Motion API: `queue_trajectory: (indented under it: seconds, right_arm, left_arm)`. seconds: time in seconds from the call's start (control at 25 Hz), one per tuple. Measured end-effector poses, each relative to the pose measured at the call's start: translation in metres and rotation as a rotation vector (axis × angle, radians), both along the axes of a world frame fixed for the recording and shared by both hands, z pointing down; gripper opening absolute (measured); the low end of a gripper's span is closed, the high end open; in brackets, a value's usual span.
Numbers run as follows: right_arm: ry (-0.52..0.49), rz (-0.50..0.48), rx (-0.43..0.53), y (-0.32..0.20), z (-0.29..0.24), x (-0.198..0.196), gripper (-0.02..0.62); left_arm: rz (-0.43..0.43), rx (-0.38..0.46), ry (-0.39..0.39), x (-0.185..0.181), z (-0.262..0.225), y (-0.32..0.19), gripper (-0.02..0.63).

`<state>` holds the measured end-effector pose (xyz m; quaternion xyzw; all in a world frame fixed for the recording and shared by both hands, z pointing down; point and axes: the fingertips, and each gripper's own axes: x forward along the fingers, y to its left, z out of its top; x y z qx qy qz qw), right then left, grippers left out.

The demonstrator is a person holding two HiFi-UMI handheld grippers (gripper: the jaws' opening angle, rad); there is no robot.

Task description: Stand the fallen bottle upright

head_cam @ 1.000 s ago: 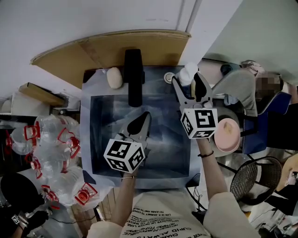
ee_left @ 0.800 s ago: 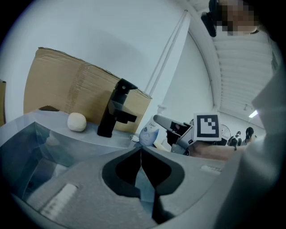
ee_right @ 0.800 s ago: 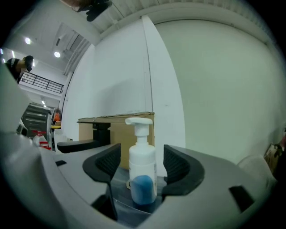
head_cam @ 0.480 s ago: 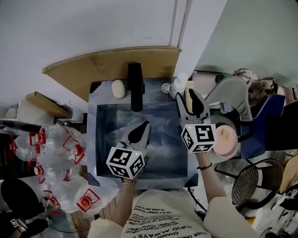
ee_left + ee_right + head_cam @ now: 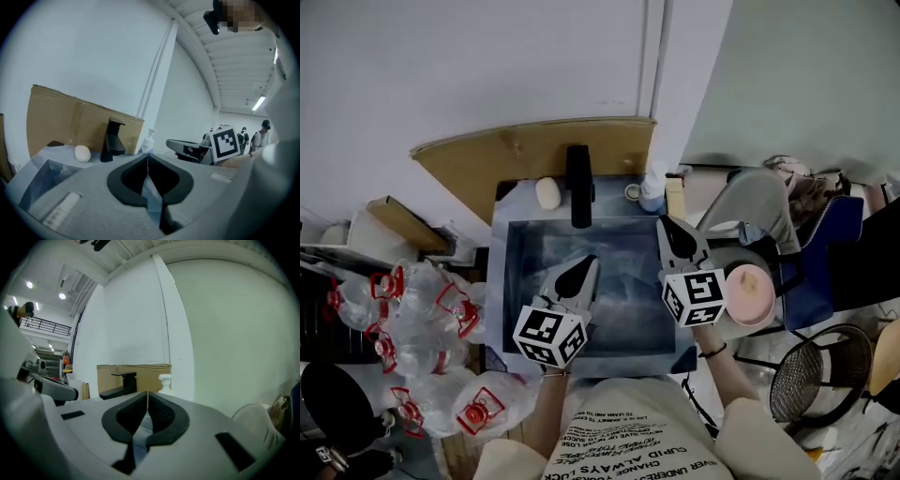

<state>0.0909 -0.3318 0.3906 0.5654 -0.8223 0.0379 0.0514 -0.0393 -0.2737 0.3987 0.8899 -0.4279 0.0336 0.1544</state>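
Note:
A white pump bottle (image 5: 652,191) stands upright on the sink's back right corner; it also shows in the left gripper view (image 5: 148,142) and the right gripper view (image 5: 165,382). My right gripper (image 5: 664,223) hovers over the sink's right side, a short way in front of the bottle, with its jaws shut and nothing between them (image 5: 148,393). My left gripper (image 5: 589,262) hangs over the middle of the basin, also shut and holding nothing (image 5: 148,157).
A black faucet (image 5: 578,184) rises at the back of the steel sink (image 5: 514,281), with a white oval lump (image 5: 547,193) to its left. Brown cardboard (image 5: 525,155) leans behind. Several clear plastic bottles (image 5: 422,319) are piled at the left, and a pink bowl (image 5: 752,292) sits at the right.
My right gripper has drawn back from the bottle and its jaws have come together. The bottle stays upright on the corner. My left gripper has lifted a little.

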Motion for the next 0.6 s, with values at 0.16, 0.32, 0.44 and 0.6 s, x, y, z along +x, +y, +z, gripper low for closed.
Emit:
queue_trajectory:
  seconds: [0.16,0.32,0.44,0.6]
  right_arm:
    - [-0.016,-0.052,-0.014,0.017,-0.006,-0.009,0.006]
    - [-0.034,-0.090,-0.013,0.035,-0.015,-0.018,0.006]
    - [-0.055,-0.109,-0.007,0.047,-0.023,-0.022,0.005]
    - [-0.078,-0.128,0.004,0.060,-0.035,-0.025,0.005]
  left_arm:
    - [-0.004,0.041,-0.009,-0.006,-0.016,0.006,0.025]
    - [-0.009,0.082,-0.021,-0.015,-0.030,0.015,0.025]
    - [-0.014,0.112,-0.029,-0.021,-0.039,0.022,0.025]
    - [-0.038,0.139,-0.039,-0.033,-0.048,0.030,0.025]
